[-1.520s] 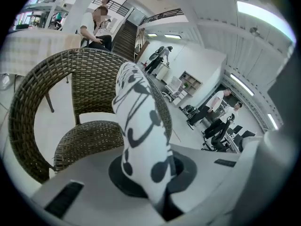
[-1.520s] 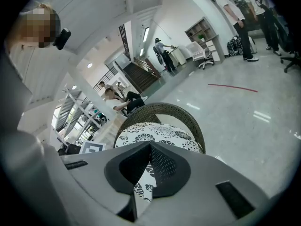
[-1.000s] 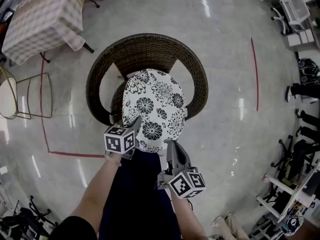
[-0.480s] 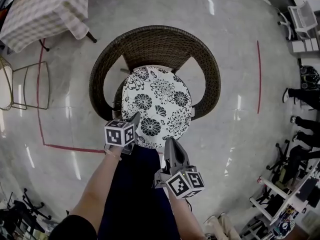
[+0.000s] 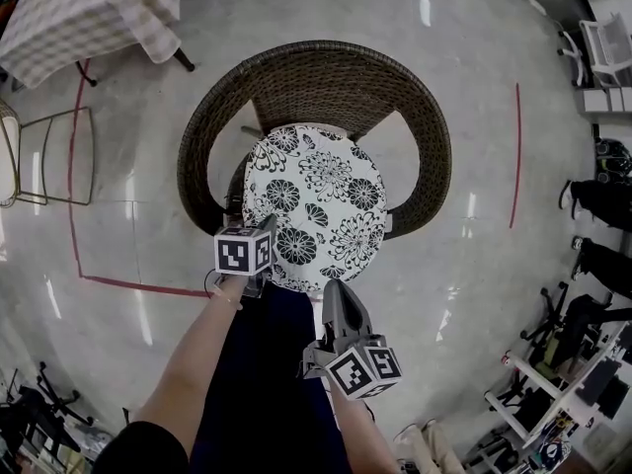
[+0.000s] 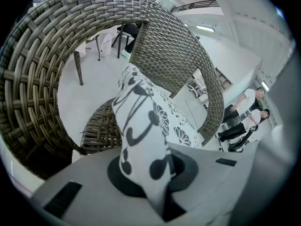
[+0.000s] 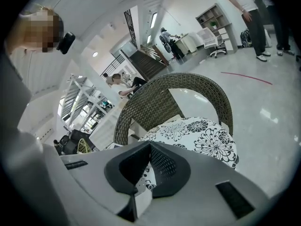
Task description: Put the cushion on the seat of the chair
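The round white, black-flowered cushion [image 5: 314, 203] is being pinched at its near edge by the left gripper [image 5: 268, 226], jaws just easing, and the right gripper [image 5: 336, 287], and is best being laid flat, centred on the brown wicker chair [image 5: 316, 75].

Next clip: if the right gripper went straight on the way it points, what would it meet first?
The cushion: the right gripper appears shut on its near edge, so it would simply push that ahead. Beyond it, probably the wicker chair back, though depth is hard to judge.

left claw [image 5: 269, 227]: jaws clamped | right claw [image 5: 334, 288]: jaws clamped | both angled downward
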A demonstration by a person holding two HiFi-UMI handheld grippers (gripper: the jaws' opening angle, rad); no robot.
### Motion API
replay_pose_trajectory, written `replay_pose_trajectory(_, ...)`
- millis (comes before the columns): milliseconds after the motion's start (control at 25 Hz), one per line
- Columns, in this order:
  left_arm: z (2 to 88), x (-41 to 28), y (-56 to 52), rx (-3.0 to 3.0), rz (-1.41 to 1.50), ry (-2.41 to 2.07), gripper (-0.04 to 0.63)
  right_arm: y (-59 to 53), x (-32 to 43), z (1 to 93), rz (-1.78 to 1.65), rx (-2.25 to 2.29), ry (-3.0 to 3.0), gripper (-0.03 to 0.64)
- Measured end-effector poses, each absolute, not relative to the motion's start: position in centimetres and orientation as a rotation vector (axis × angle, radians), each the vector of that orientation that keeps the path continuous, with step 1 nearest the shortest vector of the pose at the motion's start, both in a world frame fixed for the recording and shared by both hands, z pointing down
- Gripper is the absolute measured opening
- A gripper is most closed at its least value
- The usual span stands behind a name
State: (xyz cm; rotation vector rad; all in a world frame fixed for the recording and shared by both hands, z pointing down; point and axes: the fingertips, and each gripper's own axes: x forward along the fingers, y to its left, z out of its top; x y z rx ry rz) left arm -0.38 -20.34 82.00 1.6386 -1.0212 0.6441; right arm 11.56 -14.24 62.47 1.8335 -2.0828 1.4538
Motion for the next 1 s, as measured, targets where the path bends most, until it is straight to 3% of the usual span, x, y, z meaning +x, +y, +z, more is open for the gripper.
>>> replay_pose_trajectory(120, 82.6, -0.7, -20.1, 1.622, 0.705, -1.040, 0.088, -14.2, 11.5, 62.5, 1.433, 1.811, -2.093, 0.025)
replay_pose_trajectory(240, 83.0, -0.6, -19.8, 1.601, 0.752, -1.045, 0.201, -14.3, 12.0, 62.4, 1.428, 1.818, -2.095, 0.025)
replay_pose_trajectory(600, 83.3, -1.2, -19.4, 1.589, 0.872, -1.110, 0.410, -14.0, 12.9, 62.2, 1.435, 1.834, -2.097, 0.025)
replay_pose_trajectory(1000, 82.1, -3.3, -19.4, 1.583, 0.898, -1.264, 0.420, -13.7, 12.8, 61.8, 1.483, 1.842, -2.110, 0.025)
